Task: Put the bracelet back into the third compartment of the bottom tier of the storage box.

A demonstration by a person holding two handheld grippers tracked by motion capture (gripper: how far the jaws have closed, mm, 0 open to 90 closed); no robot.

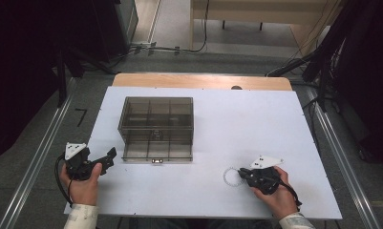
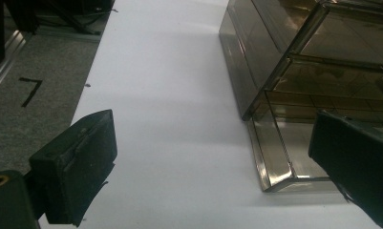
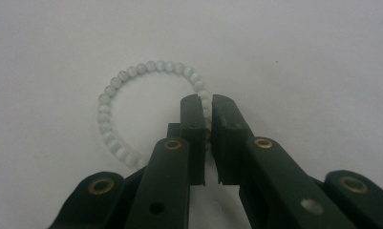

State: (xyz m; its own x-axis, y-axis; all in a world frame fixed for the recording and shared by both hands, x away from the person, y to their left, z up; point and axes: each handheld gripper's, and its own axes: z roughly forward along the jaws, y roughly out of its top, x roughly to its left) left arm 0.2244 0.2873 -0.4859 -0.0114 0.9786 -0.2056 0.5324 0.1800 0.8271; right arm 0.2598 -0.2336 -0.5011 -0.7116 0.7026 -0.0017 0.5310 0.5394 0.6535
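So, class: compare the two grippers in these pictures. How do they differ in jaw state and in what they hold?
The right gripper has its jaws shut on the bead bracelet; the left gripper has its jaws wide apart, with nothing between them. The right is over bare table; the left faces the drawer box. Both are hand-held with black jaws.

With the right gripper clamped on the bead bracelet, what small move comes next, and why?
Probably a short lift. The right gripper is shut on the bead bracelet, which lies flat on the white table. The smoky drawer box stands with a drawer pulled out, likely its destination.
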